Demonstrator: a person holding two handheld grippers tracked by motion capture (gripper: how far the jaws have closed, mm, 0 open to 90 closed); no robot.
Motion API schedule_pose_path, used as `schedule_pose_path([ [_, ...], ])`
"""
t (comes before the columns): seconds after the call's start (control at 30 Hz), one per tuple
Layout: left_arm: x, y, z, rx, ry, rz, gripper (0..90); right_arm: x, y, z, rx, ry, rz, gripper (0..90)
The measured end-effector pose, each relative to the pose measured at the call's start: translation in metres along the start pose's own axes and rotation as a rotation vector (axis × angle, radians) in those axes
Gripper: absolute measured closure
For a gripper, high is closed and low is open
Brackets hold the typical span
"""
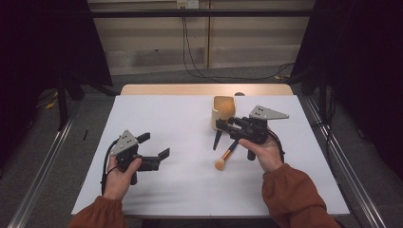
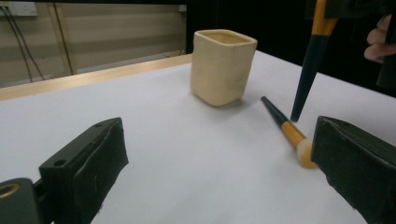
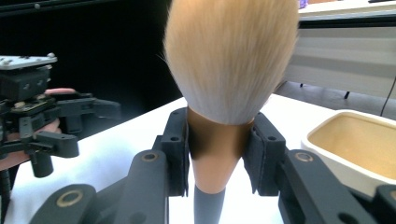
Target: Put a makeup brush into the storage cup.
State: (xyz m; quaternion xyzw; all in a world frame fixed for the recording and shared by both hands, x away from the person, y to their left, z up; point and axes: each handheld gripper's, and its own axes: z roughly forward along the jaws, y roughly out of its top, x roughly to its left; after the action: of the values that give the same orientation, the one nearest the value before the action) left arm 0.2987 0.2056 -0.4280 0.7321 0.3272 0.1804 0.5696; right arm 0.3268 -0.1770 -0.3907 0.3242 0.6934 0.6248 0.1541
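Observation:
A cream square cup [image 1: 223,110] stands upright at the far middle of the white table [image 1: 190,190]. My right gripper [image 1: 224,124] is shut on a make-up brush [image 1: 217,140] just in front of the cup, its dark handle pointing down at the table. In the right gripper view the pads clamp the gold ferrule, and the pale bristles [image 3: 231,51] rise above my right gripper [image 3: 220,121]. A second brush [image 1: 228,153] lies flat on the table, pale head toward me. My left gripper [image 1: 153,145] stands open and empty at the left, aimed at that brush [image 2: 286,129] and the cup [image 2: 222,65].
The table's far side ends in a wooden strip [image 1: 204,89]. Black curtains hang to both sides, and cables [image 1: 204,73] run over the floor beyond the table. Metal rails [image 1: 342,161] run along the floor on both sides of the table.

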Motion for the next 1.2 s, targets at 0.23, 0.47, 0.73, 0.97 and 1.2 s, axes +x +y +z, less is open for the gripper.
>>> schedule_pose_path([
  [0.23,0.005,-0.017,-0.023,-0.014,0.06,-0.013,3.7,-0.004,0.007,0.002,-0.011,-0.02,-0.003,64.5],
  [0.47,0.009,-0.025,-0.032,-0.039,0.058,-0.039,2.2,-0.009,0.015,0.006,-0.021,-0.03,-0.012,64.5],
  [0.73,0.007,-0.026,-0.039,-0.06,0.08,-0.016,1.8,-0.016,0.025,0.008,-0.034,-0.046,-0.02,64.5],
  [0.97,0.01,-0.031,-0.038,-0.043,0.095,-0.005,2.2,-0.027,0.042,0.006,-0.052,-0.071,-0.03,64.5],
  [1.2,0.011,-0.032,-0.04,-0.045,0.105,-0.014,2.6,-0.037,0.06,0.008,-0.062,-0.093,-0.048,64.5],
])
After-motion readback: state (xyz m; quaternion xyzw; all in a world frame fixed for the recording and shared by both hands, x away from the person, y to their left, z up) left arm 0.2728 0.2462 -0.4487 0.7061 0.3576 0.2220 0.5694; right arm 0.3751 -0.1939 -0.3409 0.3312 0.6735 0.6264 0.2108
